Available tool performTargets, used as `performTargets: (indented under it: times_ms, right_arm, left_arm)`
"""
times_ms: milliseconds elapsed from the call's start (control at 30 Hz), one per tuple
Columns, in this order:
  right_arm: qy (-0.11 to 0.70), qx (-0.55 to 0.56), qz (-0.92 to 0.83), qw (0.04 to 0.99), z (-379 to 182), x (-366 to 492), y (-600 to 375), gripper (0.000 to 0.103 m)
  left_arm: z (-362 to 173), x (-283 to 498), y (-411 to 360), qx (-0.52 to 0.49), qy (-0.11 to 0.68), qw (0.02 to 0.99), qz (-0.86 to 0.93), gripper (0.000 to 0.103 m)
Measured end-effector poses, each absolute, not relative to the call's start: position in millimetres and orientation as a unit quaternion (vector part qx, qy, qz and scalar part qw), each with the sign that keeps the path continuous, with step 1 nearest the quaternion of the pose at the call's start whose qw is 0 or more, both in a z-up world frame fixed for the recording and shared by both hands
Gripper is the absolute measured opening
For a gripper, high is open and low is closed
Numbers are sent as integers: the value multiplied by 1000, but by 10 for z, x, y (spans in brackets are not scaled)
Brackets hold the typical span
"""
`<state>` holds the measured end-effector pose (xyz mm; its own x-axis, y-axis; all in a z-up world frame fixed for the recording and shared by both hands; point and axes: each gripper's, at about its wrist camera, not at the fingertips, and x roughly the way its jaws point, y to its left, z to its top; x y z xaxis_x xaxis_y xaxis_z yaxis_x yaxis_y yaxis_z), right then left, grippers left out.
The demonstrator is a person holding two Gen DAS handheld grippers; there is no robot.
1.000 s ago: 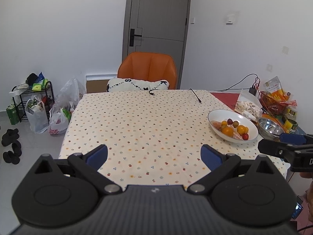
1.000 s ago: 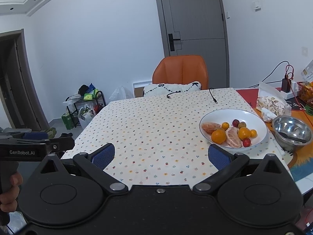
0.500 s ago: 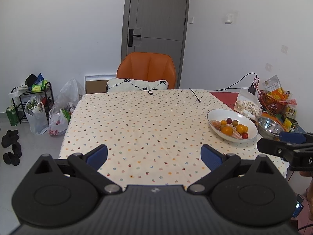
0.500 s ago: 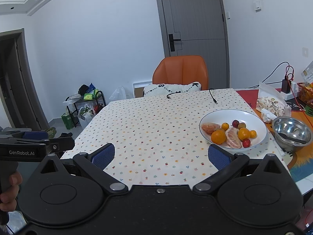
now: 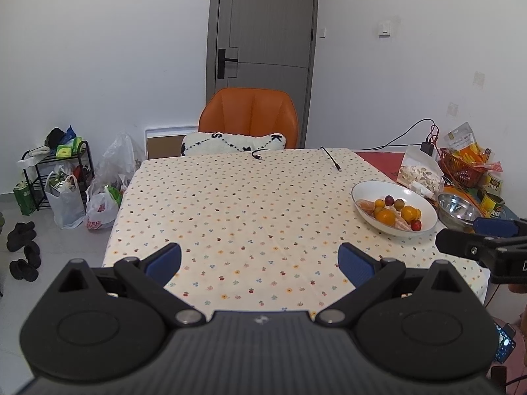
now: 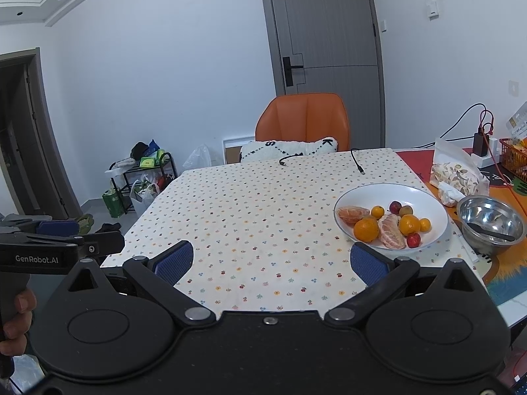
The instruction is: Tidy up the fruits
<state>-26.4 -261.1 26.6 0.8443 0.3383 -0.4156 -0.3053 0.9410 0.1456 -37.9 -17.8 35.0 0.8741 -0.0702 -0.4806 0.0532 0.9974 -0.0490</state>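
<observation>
Orange chair [image 5: 249, 117] before grey door [image 5: 263, 29]

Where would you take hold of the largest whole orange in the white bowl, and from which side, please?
Grip the orange across its round middle, coming down from above and the near rim. The peeled segments press against its right side and another piece lies just behind, so the free flanks are front and left. The right gripper, jaws open, is probably the handier one for the white bowl.

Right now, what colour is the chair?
Orange; the chair shows best in the right wrist view.
</observation>
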Motion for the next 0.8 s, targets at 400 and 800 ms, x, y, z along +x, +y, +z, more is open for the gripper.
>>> performTargets:
  times_ms: [400,800]
  right_arm:
    - [223,37,168,960,264,-263,-2609,103]
    - [224,37,167,959,240,-237,-2616,103]
  left_arm:
    - [343,-376,-167,-17,250,968,-31,100]
    - [317,-370,-146,-19,236,971,-40,100]
